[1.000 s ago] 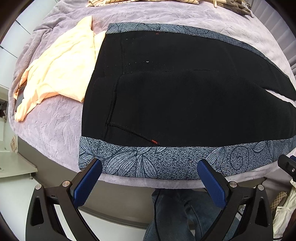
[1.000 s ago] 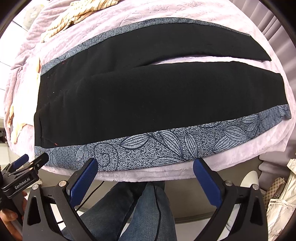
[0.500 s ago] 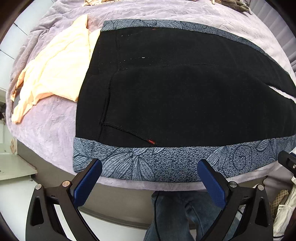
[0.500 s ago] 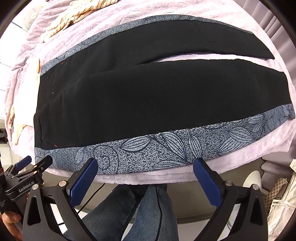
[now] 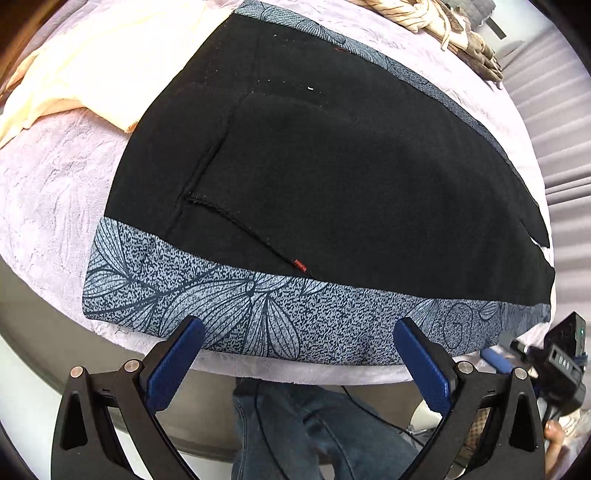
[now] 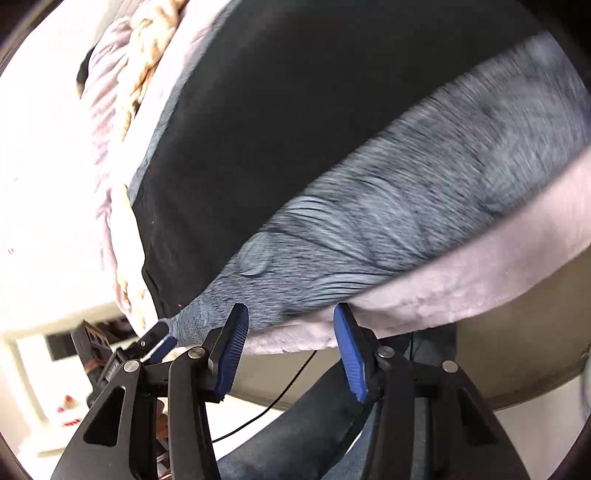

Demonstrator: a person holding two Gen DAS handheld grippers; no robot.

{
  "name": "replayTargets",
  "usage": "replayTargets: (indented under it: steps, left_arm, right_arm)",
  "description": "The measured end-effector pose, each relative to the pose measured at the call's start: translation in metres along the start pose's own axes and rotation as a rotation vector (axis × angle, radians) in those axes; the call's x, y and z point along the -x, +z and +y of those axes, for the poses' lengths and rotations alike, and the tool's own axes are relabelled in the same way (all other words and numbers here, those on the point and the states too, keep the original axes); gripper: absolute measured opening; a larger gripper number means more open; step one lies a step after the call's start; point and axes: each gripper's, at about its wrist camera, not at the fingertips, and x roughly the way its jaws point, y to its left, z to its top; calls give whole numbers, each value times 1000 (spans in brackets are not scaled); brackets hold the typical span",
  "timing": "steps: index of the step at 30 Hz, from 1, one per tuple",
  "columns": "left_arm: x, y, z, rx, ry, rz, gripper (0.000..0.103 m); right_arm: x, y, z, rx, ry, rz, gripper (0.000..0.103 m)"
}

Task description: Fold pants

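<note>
Black pants [image 5: 332, 177] with a grey leaf-print side band [image 5: 258, 306] lie flat on a lilac bedspread [image 5: 48, 192]. My left gripper [image 5: 295, 343] is open, its blue pads hovering over the band at the near edge, close to the waist end. In the right wrist view the pants [image 6: 295, 122] and band [image 6: 388, 229] are motion-blurred. My right gripper [image 6: 290, 325] is open but narrower, at the band's near edge. Neither holds cloth.
A pale yellow garment [image 5: 103, 62] lies left of the waist. A striped beige cloth pile [image 5: 436, 22] sits at the far side. The person's jeans [image 5: 314, 424] are below the bed edge. The right gripper [image 5: 554, 365] shows at lower right of the left view.
Both grippers moved closer to the near edge of the pants. The right gripper swung and tilted sharply, blurring its view, and its jaws narrowed. The left jaws stayed wide.
</note>
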Motion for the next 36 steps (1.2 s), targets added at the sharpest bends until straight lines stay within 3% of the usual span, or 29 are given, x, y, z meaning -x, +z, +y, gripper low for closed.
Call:
replayTargets:
  steps: [5, 10, 14, 16, 19, 21, 24, 27, 29, 32, 35, 36]
  left_arm:
    - [-8, -2, 0, 5, -17, -2, 103]
    - [-10, -7, 9, 38, -49, -7, 103]
    - [-10, -18, 24, 117, -134, -4, 103]
    - [-11, -22, 27, 155, -178, 2, 103]
    - [-12, -22, 29, 251, -301, -1, 103]
    - [-10, -15, 27, 301, -373, -40, 103]
    - [-10, 3, 30, 353, -367, -99, 103]
    - [-16, 12, 36, 384, -333, -93, 77]
    - [-24, 13, 39, 375, -307, -68, 53]
    - [-27, 10, 39, 347, -254, -48, 35]
    - [-21, 7, 45, 329, -229, -52, 34]
    - [-17, 6, 43, 319, -215, -57, 34]
  right_arm:
    - [-4, 5, 6, 16, 105, -39, 54]
    - [-39, 3, 18, 53, 146, 32, 54]
    - [-67, 3, 43, 82, 208, 94, 54]
    - [-63, 4, 67, 116, 262, 75, 55]
    - [-36, 7, 95, 156, 350, 39, 55]
    - [-23, 9, 107, 193, 365, 29, 55]
    - [-15, 6, 111, 239, 341, 46, 55]
    - [-24, 2, 95, 228, 281, 67, 56]
    - [-23, -1, 72, 183, 258, 50, 56]
    - [-12, 2, 30, 78, 245, 2, 56]
    - [6, 9, -19, -84, 286, -45, 54]
    - [11, 10, -35, -157, 321, -63, 39]
